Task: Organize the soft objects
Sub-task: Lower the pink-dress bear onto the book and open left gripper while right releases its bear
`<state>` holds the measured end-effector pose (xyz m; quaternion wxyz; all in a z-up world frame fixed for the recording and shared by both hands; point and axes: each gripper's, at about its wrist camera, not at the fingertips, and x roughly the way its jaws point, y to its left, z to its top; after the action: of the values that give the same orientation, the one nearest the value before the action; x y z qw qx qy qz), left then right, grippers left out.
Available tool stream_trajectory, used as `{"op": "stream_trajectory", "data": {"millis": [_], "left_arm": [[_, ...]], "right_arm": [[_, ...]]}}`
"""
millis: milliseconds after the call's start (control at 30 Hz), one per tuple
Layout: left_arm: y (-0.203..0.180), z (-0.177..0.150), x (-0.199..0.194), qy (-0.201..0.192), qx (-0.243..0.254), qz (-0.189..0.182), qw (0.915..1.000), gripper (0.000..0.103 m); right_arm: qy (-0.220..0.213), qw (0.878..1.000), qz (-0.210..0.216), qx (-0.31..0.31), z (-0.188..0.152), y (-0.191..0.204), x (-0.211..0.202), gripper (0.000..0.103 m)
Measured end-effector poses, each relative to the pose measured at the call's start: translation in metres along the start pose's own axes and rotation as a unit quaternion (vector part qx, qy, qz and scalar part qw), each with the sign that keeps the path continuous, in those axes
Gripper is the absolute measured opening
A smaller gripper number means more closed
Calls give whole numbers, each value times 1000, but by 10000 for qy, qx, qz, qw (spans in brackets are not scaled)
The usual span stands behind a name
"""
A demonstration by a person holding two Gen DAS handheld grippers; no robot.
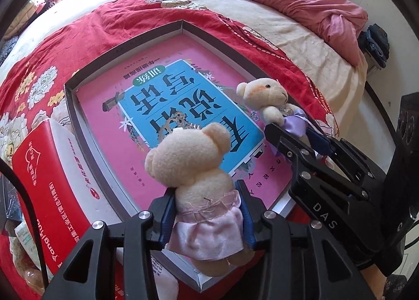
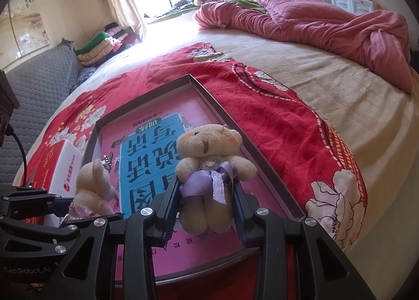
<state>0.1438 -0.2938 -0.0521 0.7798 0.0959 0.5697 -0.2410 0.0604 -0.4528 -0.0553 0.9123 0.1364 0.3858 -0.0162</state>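
My left gripper (image 1: 207,195) is shut on a cream teddy bear in a pink dress (image 1: 199,182), held over the near edge of a shallow dark-rimmed box (image 1: 183,23). The box holds a pink and blue book (image 1: 167,106). My right gripper (image 2: 207,192) is shut on a cream teddy bear with a purple ribbon (image 2: 209,158), held above the same box (image 2: 222,106). The purple-ribbon bear also shows in the left wrist view (image 1: 272,103), with the right gripper (image 1: 290,129) around its body. The pink-dress bear shows at the left in the right wrist view (image 2: 91,187).
The box lies on a red flowered blanket (image 2: 275,116) on a large bed (image 2: 340,82). A red and white carton (image 1: 49,182) stands left of the box. A crumpled pink quilt (image 2: 327,20) lies at the far side. A grey sofa (image 2: 39,82) is at the left.
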Motion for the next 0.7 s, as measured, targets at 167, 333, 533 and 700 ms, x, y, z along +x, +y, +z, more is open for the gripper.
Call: {"op": "stream_trajectory", "data": {"millis": [167,333,533,700], "left_arm": [[-3,0,6,88,22,15,10000,44],[-5,1,11,134,63,39,9999,44],[-6,1,15,196,104,52,9997,45],[-7,0,16,192,150,76,9997,45]], "right_arm": [[30,10000,10,92,1,-5,4,41],[10,9999,27,124,1,-7,3,43],[26,9997,83,219,0,-10,3,44],[3,9996,123,246,0,-10,1,44]]}}
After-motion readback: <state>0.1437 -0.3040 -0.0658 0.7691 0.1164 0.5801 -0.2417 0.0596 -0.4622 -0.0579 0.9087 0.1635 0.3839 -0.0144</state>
